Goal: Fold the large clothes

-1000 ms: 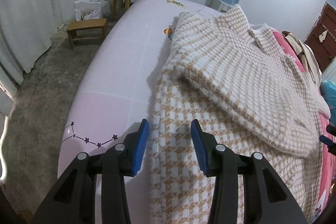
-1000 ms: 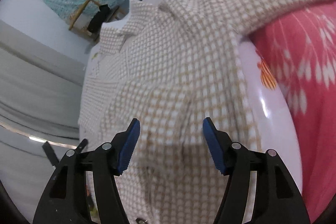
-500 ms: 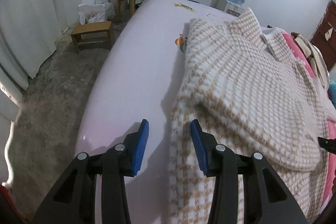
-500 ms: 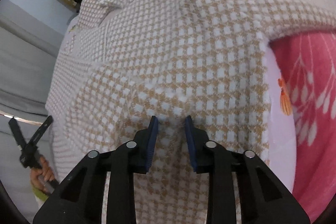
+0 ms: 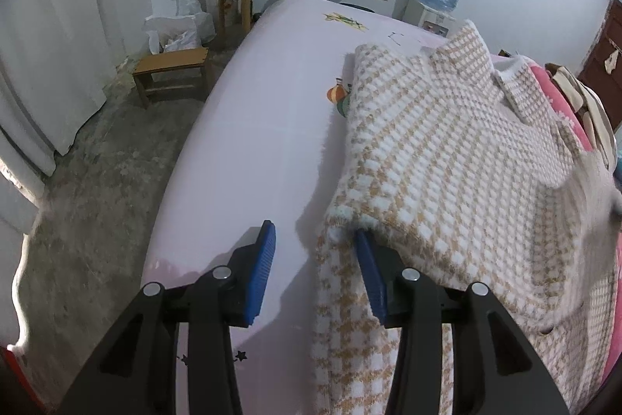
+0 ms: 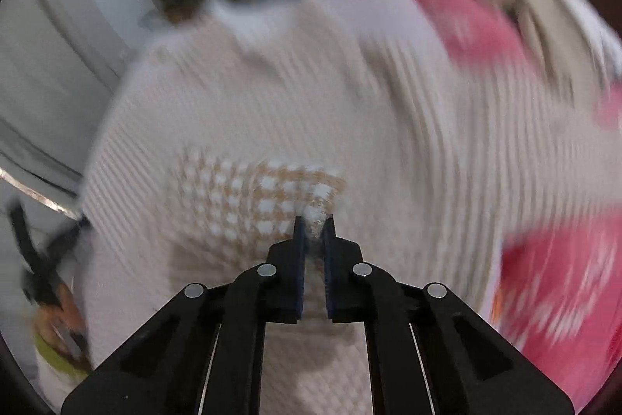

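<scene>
Meanwhile, the right gripper clenched a fold of checked sweater on the bed; the left gripper, jaws parting and grasping nothing, straddled its near-left edge.

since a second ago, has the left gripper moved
Yes. The left gripper has slid sideways off the checked garment: the wooden stool has drifted toward the view's middle, and bare pink sheet now lies under the near finger.

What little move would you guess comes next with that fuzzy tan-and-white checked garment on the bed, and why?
Probably the left gripper shifts sideways to bring the fuzzy tan-and-white checked garment edge between its pads, then closes. Its jaws are opening, with only one finger tucked under the folded sleeve, while the right gripper is pinched shut on the fabric.
</scene>
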`<state>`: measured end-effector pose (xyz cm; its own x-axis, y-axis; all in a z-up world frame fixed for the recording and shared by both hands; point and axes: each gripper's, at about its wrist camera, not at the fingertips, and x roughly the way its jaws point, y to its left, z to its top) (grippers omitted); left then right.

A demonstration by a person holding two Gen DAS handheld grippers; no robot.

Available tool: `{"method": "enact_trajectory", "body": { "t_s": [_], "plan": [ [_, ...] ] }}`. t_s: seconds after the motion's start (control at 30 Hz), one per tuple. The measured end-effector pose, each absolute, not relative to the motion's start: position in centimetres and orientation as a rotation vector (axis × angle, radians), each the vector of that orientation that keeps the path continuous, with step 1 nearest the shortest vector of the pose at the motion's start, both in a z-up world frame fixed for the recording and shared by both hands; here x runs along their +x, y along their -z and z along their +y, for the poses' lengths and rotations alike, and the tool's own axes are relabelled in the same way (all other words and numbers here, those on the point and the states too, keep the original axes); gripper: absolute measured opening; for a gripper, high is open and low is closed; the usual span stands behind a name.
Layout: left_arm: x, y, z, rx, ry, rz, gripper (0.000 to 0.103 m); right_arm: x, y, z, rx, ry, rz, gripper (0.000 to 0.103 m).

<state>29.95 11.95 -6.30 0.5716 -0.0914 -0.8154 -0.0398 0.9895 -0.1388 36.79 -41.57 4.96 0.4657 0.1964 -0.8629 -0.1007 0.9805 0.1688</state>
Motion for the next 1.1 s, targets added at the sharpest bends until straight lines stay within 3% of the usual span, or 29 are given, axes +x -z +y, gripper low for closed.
{"method": "enact_trajectory", "body": {
  "t_s": [0.17,0.27,0.33,0.53,0.73,0.8,0.87,0.9,1.03,1.1],
  "plan": [
    [29.9,6.2,11.9,-0.166,0.005,0.963,0.043,38.1,-18.0,-37.4,0.046,-0.295,0.726,0.004],
    [29.7,6.2,12.0,-0.177,-0.002,0.960,0.043,36.9,-21.0,-38.6,0.071,-0.319,0.619,0.004],
    [29.7,6.2,12.1,-0.178,-0.010,0.961,0.043,37.4,-18.6,-39.5,0.056,-0.270,0.663,0.004],
    [29.5,6.3,11.7,-0.141,-0.010,0.960,0.043,40.8,-3.3,-45.5,0.117,-0.136,1.064,0.004],
    [29.2,6.1,12.2,-0.147,0.010,0.969,0.043,40.9,-4.1,-45.8,0.171,-0.187,1.011,0.006],
    [28.5,5.7,12.6,-0.160,0.037,0.969,0.043,41.6,-3.3,-45.5,0.137,-0.165,1.062,0.010],
    [27.2,4.8,13.3,-0.171,0.092,0.956,0.043,42.2,-0.8,-46.4,0.135,-0.128,1.179,0.026],
    [26.5,4.2,13.7,-0.181,0.121,0.940,0.043,42.2,-0.2,-46.9,0.143,-0.119,1.202,0.029],
    [26.0,0.9,15.0,-0.203,0.207,0.861,0.043,40.7,0.8,-48.7,0.232,-0.166,1.199,0.051],
    [28.3,-0.1,14.9,-0.209,0.209,0.862,0.043,40.1,0.9,-48.8,0.254,-0.192,1.192,0.052]
  ]
}}
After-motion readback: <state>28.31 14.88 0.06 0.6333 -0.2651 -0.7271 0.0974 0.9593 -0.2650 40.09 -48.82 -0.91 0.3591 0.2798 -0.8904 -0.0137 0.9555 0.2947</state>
